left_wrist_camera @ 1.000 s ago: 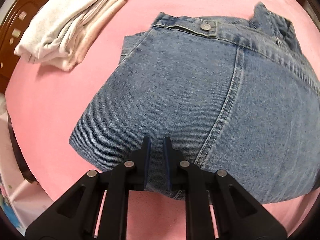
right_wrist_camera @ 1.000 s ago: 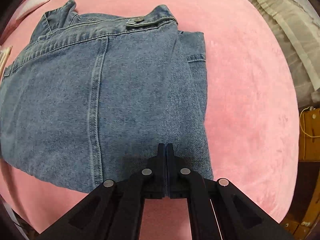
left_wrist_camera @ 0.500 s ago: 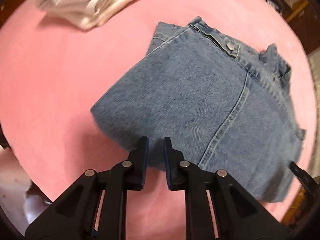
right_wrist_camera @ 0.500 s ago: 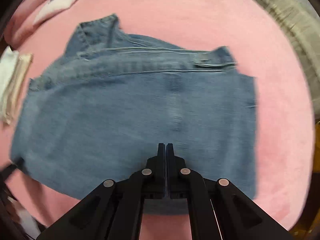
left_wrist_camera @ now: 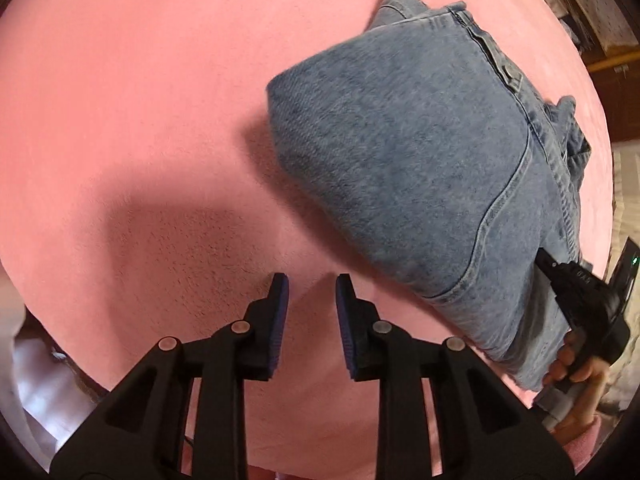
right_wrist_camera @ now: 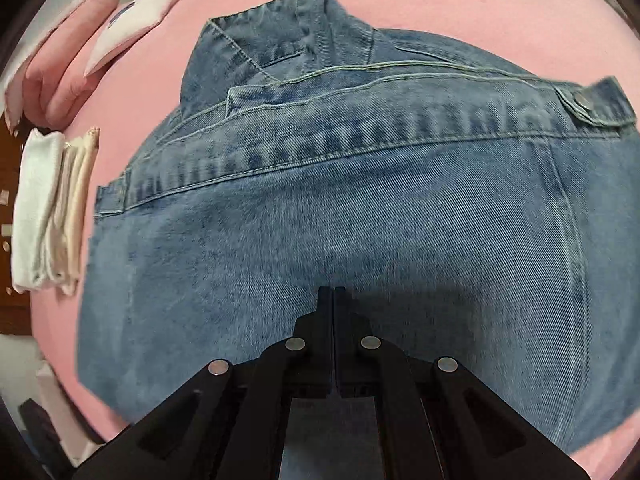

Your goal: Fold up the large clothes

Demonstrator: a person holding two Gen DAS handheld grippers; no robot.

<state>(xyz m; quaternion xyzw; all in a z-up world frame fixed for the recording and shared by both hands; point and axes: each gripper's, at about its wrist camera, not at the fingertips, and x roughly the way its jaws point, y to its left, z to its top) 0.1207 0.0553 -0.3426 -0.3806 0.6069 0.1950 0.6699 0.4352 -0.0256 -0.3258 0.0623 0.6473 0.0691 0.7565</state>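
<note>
The denim jacket (right_wrist_camera: 340, 220) looks folded. Our left gripper (left_wrist_camera: 310, 284) is opening, empty; our right gripper (right_wrist_camera: 332, 292) is pinched closed, empty, above it. Next, we think, press it flat.

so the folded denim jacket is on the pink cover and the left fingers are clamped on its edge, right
Not quite. The folded denim jacket does lie on the pink cover, but the left gripper holds nothing: the left wrist view shows its fingers opening over bare cover, beside the jacket.

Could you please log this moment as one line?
left tool: opening, empty | right tool: shut, over folded blue denim jacket | pink plush surface
</note>
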